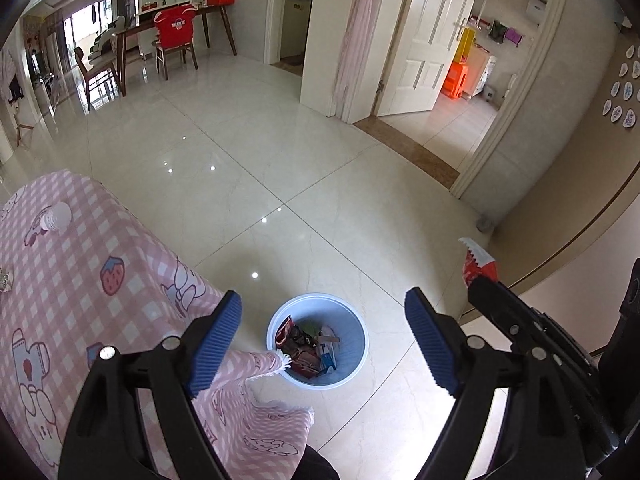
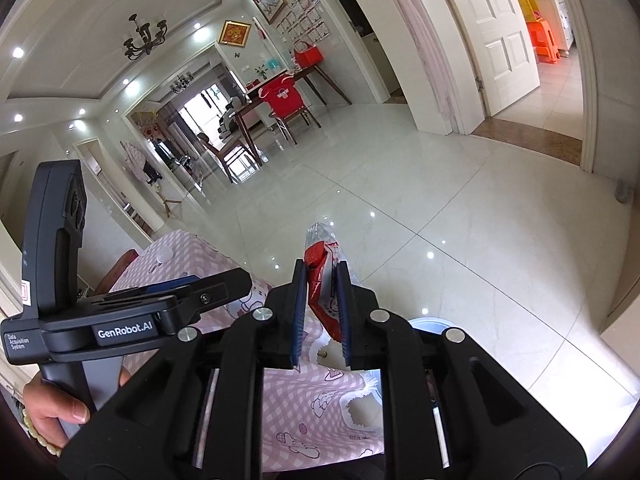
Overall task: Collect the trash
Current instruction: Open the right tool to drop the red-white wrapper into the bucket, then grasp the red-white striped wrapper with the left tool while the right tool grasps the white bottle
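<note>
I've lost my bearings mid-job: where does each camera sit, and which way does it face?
Left wrist: on the left gripper, looking down at the bin beside the table; its open fingers frame the bin, right gripper at right.
Right wrist: on the right gripper, facing across the floor; fingers shut on the wrapper, with the left gripper and hand at left.
Shared: wrapper, table, bin, red chair.

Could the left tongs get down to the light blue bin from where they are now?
Probably yes. The left tongs are open and empty, hovering above the round light blue plastic trash bin on the floor. Its mouth is uncovered, and only a fringed corner of the pink checked tablecloth hangs at the rim's near-left edge.
</note>
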A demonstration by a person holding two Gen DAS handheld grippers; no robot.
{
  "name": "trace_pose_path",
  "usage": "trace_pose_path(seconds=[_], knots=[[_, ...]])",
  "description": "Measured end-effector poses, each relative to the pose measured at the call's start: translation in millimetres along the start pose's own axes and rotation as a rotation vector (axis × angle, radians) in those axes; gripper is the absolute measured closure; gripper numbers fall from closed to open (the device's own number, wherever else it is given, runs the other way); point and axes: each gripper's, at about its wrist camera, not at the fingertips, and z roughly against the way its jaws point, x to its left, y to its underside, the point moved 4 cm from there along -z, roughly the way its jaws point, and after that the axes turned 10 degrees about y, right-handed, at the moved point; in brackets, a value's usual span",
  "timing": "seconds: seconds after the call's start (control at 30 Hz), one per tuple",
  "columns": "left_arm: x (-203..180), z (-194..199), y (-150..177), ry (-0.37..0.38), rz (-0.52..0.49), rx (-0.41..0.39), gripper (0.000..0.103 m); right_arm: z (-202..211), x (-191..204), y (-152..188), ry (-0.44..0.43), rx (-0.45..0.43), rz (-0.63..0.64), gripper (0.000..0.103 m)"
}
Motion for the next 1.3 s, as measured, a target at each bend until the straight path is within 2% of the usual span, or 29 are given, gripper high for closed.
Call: trace_pose_path(seconds=[0.4, 0.53, 0.6, 0.63, 1.07, 1.3], knots=[[15, 21, -3, -0.046, -0.010, -0.050, 0.021, -10, 12, -6, -0.014, 0.000, 0.020, 0.088], [28, 27, -4, -0.078, -0.012, -0.059, 0.021, -21, 15, -10, -0.018, -0.002, 0.012, 0.084], [35, 29, -5, -0.084, -0.004, -0.062, 0.021, -30, 16, -11, -0.018, 0.007, 0.008, 0.061], [39, 30, -5, -0.086, 0.004, -0.062, 0.021, -33, 17, -11, -0.011, 0.008, 0.006, 0.039], [73, 51, 6, -0.093, 0.033, -0.071, 0.021, -38, 44, -2, -0.017, 0.055, 0.049, 0.038], [105, 82, 17, -0.137, 0.055, -0.107, 0.021, -37, 90, 3, -0.059, 0.067, 0.118, 0.038]])
